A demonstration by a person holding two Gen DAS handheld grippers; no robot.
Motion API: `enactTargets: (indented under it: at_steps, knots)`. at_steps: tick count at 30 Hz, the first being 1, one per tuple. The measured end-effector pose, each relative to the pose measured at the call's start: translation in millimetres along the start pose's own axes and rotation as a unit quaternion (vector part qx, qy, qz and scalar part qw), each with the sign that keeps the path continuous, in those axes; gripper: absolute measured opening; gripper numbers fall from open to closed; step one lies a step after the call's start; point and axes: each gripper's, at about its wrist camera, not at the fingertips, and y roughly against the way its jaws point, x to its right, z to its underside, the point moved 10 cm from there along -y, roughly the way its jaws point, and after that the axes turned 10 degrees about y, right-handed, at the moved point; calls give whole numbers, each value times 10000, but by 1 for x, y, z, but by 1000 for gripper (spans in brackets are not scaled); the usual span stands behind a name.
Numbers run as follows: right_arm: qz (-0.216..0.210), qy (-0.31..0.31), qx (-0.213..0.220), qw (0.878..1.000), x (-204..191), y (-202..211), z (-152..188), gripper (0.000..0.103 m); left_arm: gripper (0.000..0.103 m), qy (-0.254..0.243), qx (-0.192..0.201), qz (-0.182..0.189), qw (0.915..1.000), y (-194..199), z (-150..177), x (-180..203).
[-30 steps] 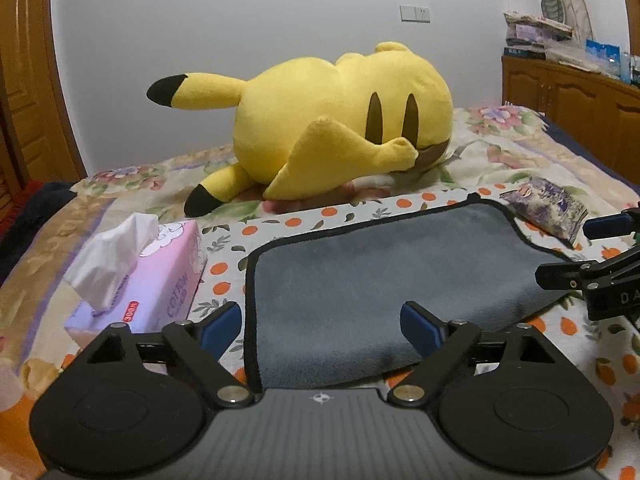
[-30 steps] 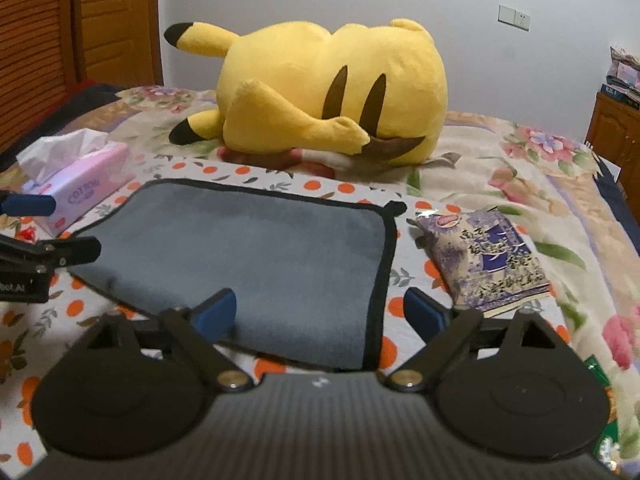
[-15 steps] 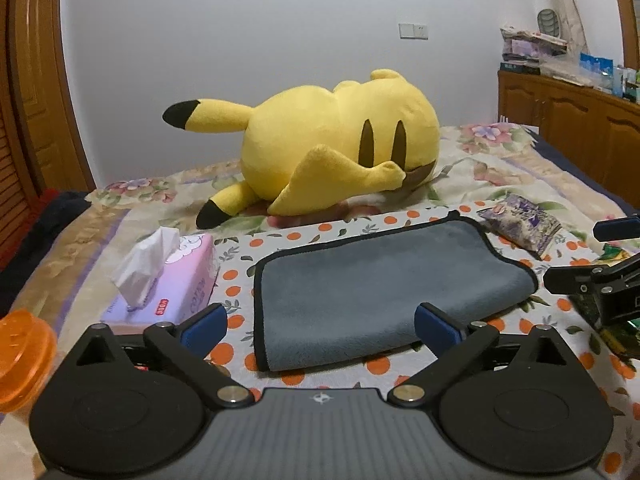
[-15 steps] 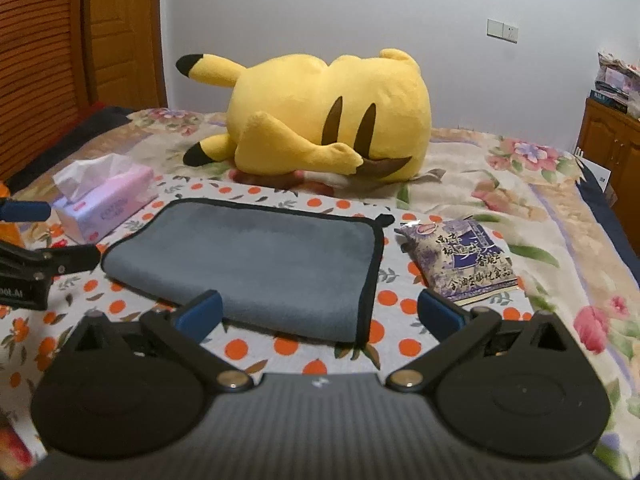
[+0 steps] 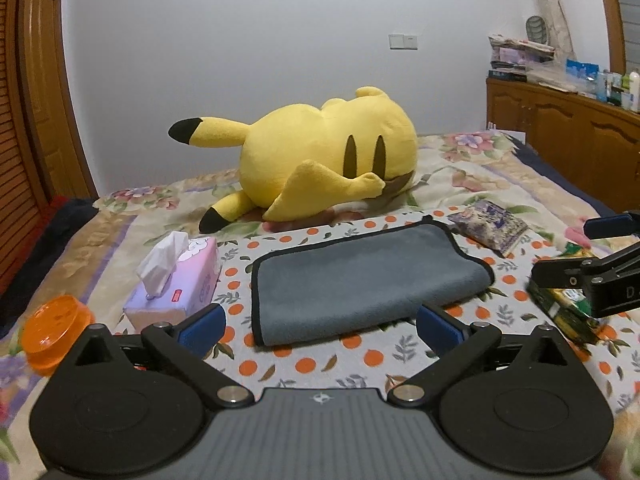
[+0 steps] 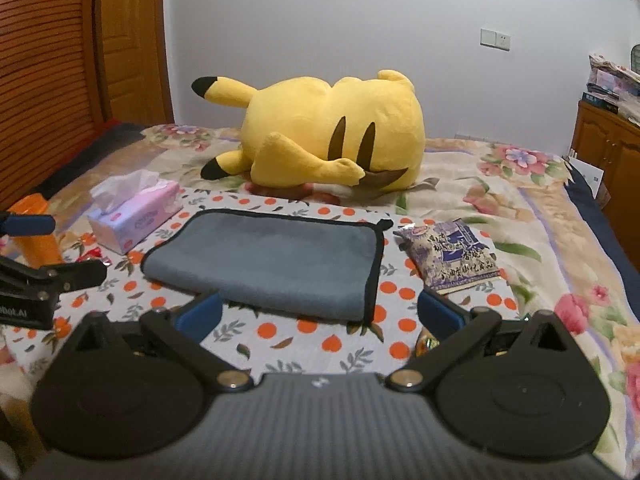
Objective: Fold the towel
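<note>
A grey towel (image 5: 360, 276) with black trim lies folded flat on the orange-dotted cloth on the bed; it also shows in the right wrist view (image 6: 272, 256). My left gripper (image 5: 320, 326) is open and empty, held back from the towel's near edge. My right gripper (image 6: 318, 314) is open and empty, also short of the towel's near edge. Each gripper shows at the side of the other's view: the right one (image 5: 588, 256) and the left one (image 6: 40, 252).
A big yellow plush (image 5: 320, 160) lies behind the towel. A pink tissue box (image 5: 176, 280) and an orange container (image 5: 52, 324) are to the left. A purple snack bag (image 6: 452, 256) and a green packet (image 5: 568, 308) are to the right. A wooden cabinet (image 5: 568, 136) stands at far right.
Both grippers have pulled back and up from the towel, so it looks smaller and farther away. Both stayed open. The towel has not moved.
</note>
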Motion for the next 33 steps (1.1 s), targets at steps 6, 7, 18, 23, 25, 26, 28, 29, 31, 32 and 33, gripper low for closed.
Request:
enactTargets:
  at_steps: [6,7,18,23,25,26,28,29,31,32,33]
  knots:
    - [-19,-62,39,10000,-4,25,5,103,103,-34,25,59,10000,29,5,8]
    - [-22,-60,43,10000,-5,28,6,103,103,-38,26,63,10000,34,6,10]
    - [1,-108,200,9997,-9,68,5,103,103,35,2,-2,10000,76,10,17]
    - [34,-128,270,9995,-7,84,5,103,103,-10,-40,33,10000,89,13,23]
    - [48,-137,294,9995,-7,90,6,103,103,2,-32,40,10000,95,14,24]
    - [53,-143,305,9994,-8,93,6,103,103,3,-30,47,10000,98,15,25]
    - [57,-150,330,9993,-8,98,7,103,103,11,-14,56,10000,104,16,26]
    - [55,-151,354,9992,-8,102,7,103,103,22,3,74,10000,106,16,27]
    - [54,-192,397,9990,-9,107,9,103,103,42,10,68,10000,111,19,27]
    - [39,-212,392,9990,-9,109,10,103,103,44,8,70,10000,113,20,27]
    - [27,-223,393,9990,-9,110,12,103,103,46,18,71,10000,115,21,28]
